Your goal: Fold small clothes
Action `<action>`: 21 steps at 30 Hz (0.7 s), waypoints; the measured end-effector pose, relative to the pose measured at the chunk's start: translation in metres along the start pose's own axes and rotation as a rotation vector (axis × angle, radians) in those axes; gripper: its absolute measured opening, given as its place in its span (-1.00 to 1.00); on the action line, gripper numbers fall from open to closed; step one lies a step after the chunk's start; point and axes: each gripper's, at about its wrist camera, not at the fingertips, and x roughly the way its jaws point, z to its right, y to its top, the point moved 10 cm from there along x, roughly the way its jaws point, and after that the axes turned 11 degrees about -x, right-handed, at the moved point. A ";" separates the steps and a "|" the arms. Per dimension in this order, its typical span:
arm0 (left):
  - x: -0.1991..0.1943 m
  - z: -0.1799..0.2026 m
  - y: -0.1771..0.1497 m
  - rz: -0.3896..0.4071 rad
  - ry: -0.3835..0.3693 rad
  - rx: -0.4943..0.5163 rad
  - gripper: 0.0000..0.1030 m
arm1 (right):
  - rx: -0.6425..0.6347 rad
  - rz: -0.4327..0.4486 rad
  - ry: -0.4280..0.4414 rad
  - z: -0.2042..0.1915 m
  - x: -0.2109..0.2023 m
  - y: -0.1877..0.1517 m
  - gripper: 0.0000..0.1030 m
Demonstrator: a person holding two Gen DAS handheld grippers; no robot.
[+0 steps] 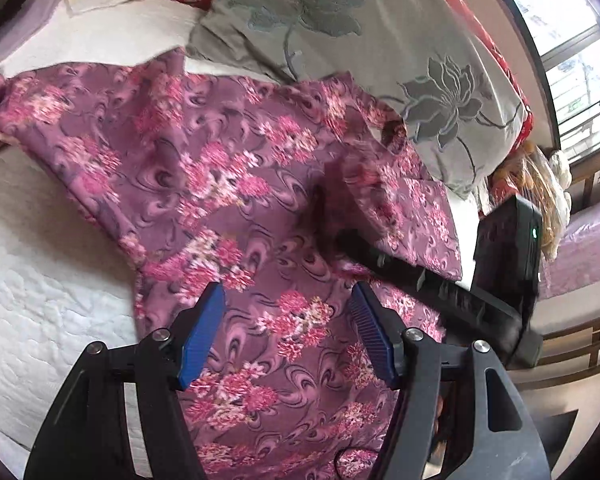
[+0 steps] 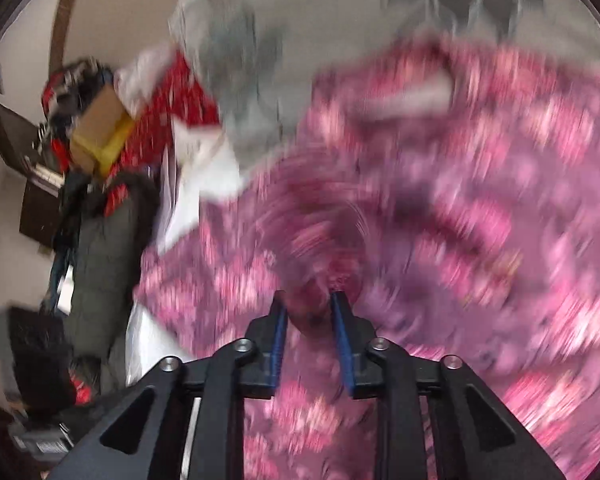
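Left wrist view: down over floral garment, moderately near. Right wrist view: close, blurred; same garment shared.

The garment is purple with pink flower clusters and swirls; the bedcover white, quilted; the pillow pale grey with darker grey lotus flowers.

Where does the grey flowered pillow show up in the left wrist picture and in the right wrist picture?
Left wrist view: the pillow fills the upper right, lying past the far edge of the purple floral garment.
Right wrist view: the pillow runs along the top centre and right, badly blurred.
Shared landmark: the garment, which borders the pillow in both pictures.
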 end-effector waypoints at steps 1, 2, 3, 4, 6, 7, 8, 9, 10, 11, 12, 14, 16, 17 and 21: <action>0.004 0.002 -0.002 -0.011 -0.004 -0.002 0.26 | 0.003 -0.019 0.014 -0.003 -0.001 -0.011 -0.48; 0.010 0.006 -0.004 -0.026 -0.011 -0.004 0.26 | 0.000 -0.006 0.024 -0.002 -0.009 -0.016 -0.48; 0.016 0.010 -0.005 -0.036 -0.015 -0.003 0.26 | 0.002 0.029 0.016 0.002 -0.024 -0.024 -0.42; 0.024 0.015 -0.006 -0.046 -0.017 0.000 0.26 | 0.012 0.054 0.004 0.008 -0.036 -0.030 -0.25; 0.042 0.023 -0.005 -0.061 0.009 0.004 0.26 | 0.064 0.119 -0.032 0.039 -0.070 -0.033 -0.14; 0.052 0.026 -0.003 -0.068 0.028 -0.001 0.26 | 0.089 0.141 -0.045 0.050 -0.082 -0.033 -0.14; 0.061 0.029 -0.001 -0.075 0.042 -0.008 0.26 | 0.113 0.159 -0.057 0.062 -0.094 -0.031 -0.14; 0.069 0.030 0.002 -0.082 0.057 -0.018 0.26 | 0.137 0.177 -0.072 0.076 -0.106 -0.032 -0.14; 0.078 0.031 0.006 -0.084 0.072 -0.036 0.26 | 0.164 0.201 -0.101 0.096 -0.124 -0.034 -0.14; 0.083 0.031 0.010 -0.074 0.084 -0.056 0.25 | 0.177 0.215 -0.118 0.105 -0.130 -0.032 -0.14; 0.084 0.032 0.018 -0.038 0.091 -0.083 0.20 | 0.196 0.233 -0.137 0.119 -0.143 -0.034 -0.14; 0.078 0.034 0.028 0.010 0.082 -0.109 -0.66 | 0.236 0.270 -0.169 0.148 -0.167 -0.036 -0.14; 0.066 0.039 0.035 0.026 0.047 -0.122 -0.92 | 0.280 0.316 -0.204 0.175 -0.191 -0.038 -0.14; 0.054 0.038 0.039 0.062 0.037 -0.129 -0.92 | 0.295 0.333 -0.216 0.182 -0.197 -0.038 -0.13; 0.026 0.025 0.042 0.146 0.076 -0.105 -0.92 | 0.379 0.402 -0.270 0.229 -0.226 -0.037 -0.05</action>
